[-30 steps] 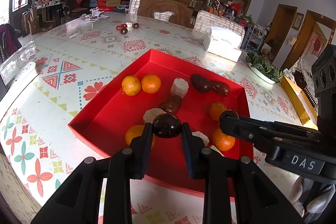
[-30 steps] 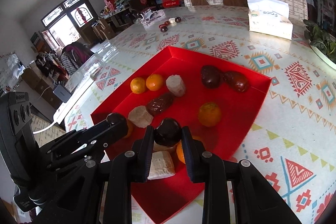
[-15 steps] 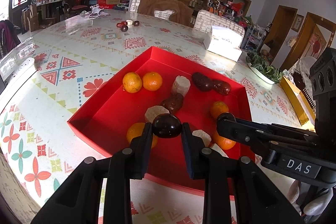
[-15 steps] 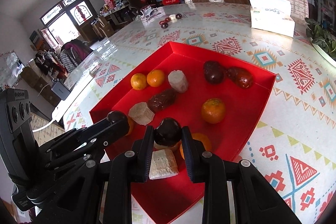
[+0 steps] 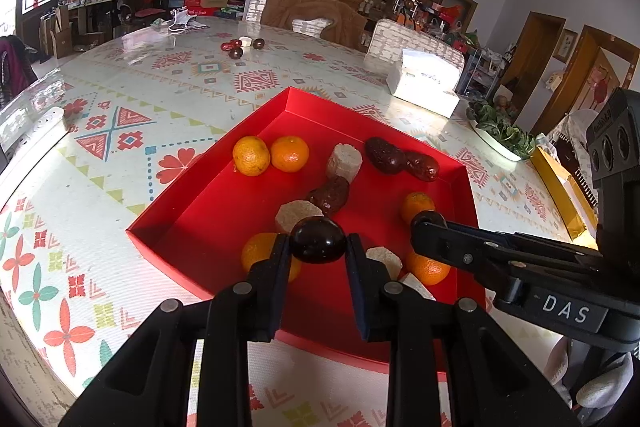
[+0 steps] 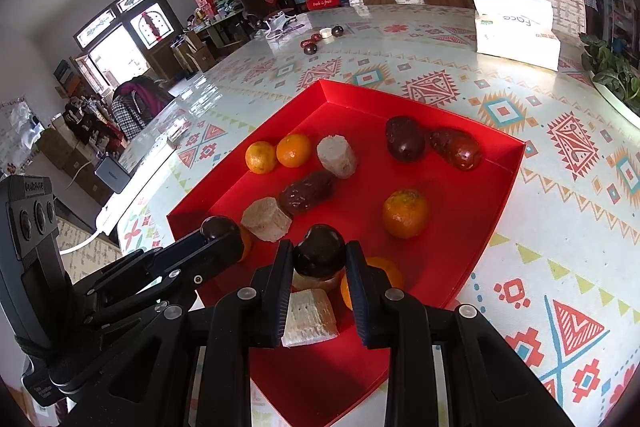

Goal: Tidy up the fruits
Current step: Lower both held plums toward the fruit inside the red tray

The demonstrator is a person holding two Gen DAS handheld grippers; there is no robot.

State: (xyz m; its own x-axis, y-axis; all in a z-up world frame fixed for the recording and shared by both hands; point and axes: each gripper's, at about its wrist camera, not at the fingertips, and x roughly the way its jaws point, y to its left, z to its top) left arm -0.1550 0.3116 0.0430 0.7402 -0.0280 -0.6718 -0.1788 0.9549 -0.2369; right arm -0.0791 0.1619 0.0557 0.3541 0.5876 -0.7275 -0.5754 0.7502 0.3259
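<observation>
Red tray (image 5: 208, 195) on patterned surface (image 5: 120, 99); oranges (image 5: 251, 155), pale chunks and brown dates (image 6: 405, 145) scattered inside. Left gripper (image 5: 318, 247) clenched on a dark round fruit (image 5: 318, 239), above the tray's near edge. Right gripper (image 6: 320, 259) likewise grasps a dark fruit (image 6: 319, 250) over near pieces. Step, judged: carrying fruit for grouping. Next: lower each beside dates, far right, then release.

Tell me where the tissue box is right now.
The tissue box sits on the table's far right side, beyond the red tray and left of the leafy plant.
</observation>
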